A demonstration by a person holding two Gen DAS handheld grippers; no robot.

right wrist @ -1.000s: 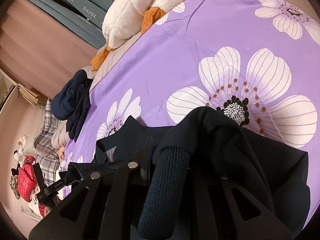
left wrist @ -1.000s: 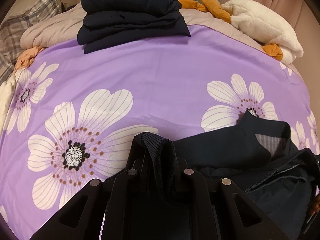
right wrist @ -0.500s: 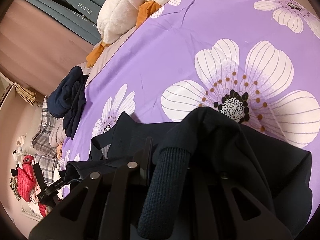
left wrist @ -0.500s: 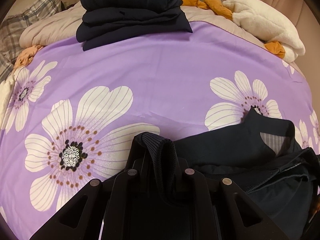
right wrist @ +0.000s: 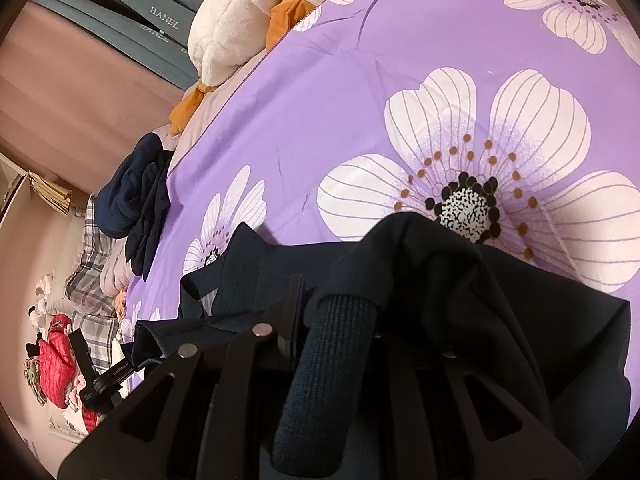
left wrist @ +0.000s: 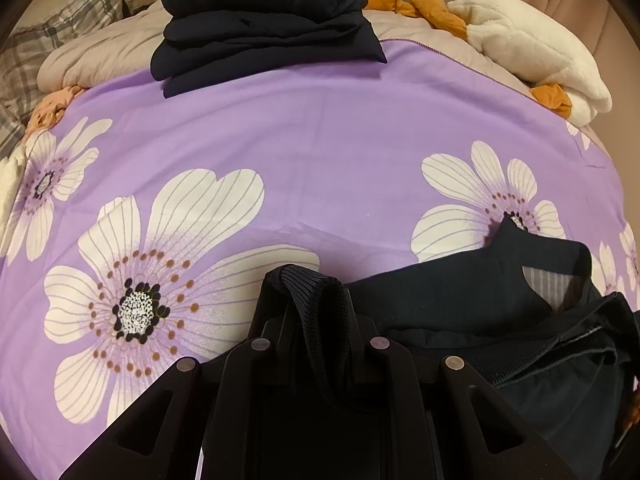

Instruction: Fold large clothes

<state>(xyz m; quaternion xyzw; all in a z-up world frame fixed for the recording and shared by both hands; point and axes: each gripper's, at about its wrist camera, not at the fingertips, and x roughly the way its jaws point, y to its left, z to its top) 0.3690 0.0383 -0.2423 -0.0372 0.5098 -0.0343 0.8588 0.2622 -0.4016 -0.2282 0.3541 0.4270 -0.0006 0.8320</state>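
A dark navy jacket [left wrist: 472, 296] lies crumpled on the purple flowered bedspread [left wrist: 320, 152], at the lower right of the left wrist view. My left gripper [left wrist: 316, 300] is shut on a ribbed cuff [left wrist: 312, 284] of this jacket. In the right wrist view the jacket [right wrist: 500, 320] fills the lower half. My right gripper [right wrist: 344, 320] is shut on another ribbed cuff [right wrist: 336, 344], and cloth drapes over and hides its right finger.
A stack of folded navy clothes [left wrist: 260, 20] sits at the far edge of the bed, also in the right wrist view [right wrist: 136, 196]. A white and orange plush [left wrist: 532, 52] lies at the far right. Plaid pillows [left wrist: 52, 52] lie at the left. Red clothes [right wrist: 60, 364] lie beside the bed.
Both grippers have moved slightly forward over the bedspread with the cuffs still held; the jacket has followed and the flowers have shifted back in both views.
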